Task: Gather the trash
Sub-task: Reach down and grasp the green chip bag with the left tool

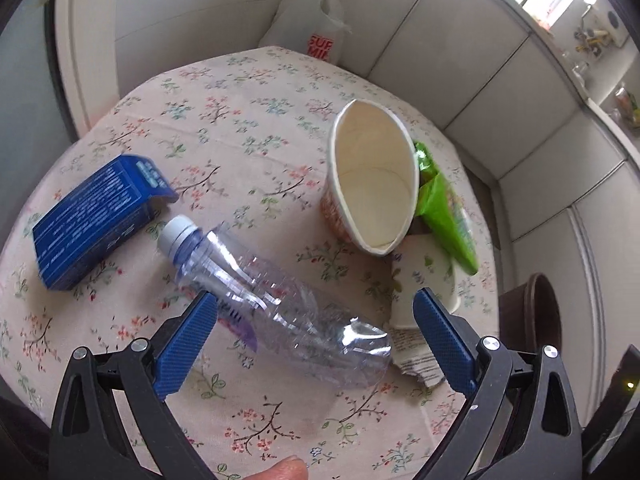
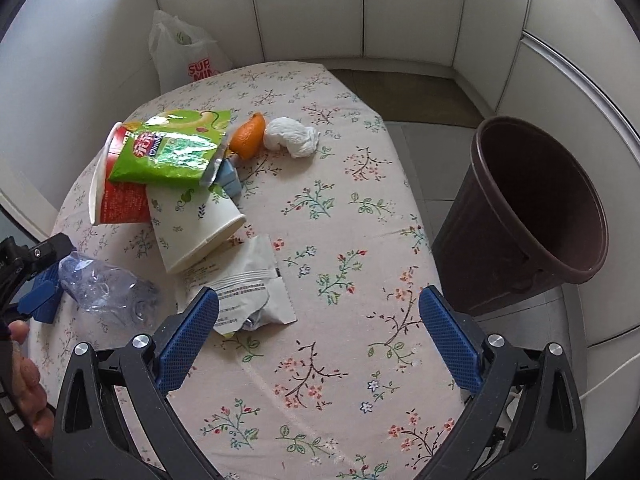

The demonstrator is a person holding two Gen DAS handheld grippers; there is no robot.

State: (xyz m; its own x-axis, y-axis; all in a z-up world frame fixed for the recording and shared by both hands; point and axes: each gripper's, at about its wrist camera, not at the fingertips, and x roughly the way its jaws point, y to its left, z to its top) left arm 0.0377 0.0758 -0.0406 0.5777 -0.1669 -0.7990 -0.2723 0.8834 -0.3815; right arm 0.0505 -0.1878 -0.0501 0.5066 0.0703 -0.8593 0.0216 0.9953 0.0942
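A clear crushed plastic bottle lies on the floral tablecloth, its base between the wide-apart blue fingers of my open left gripper. The same bottle shows at the left of the right wrist view, with the left gripper's blue pad beside it. My right gripper is open over bare cloth, with a torn white wrapper by its left finger. Beyond lie a red-and-white noodle cup, a green snack bag, a paper cup, an orange peel and a crumpled tissue.
A blue carton lies left of the bottle. A dark brown bin stands on the floor off the table's right edge. A white plastic bag leans on the wall behind the table. White panelled walls close in around.
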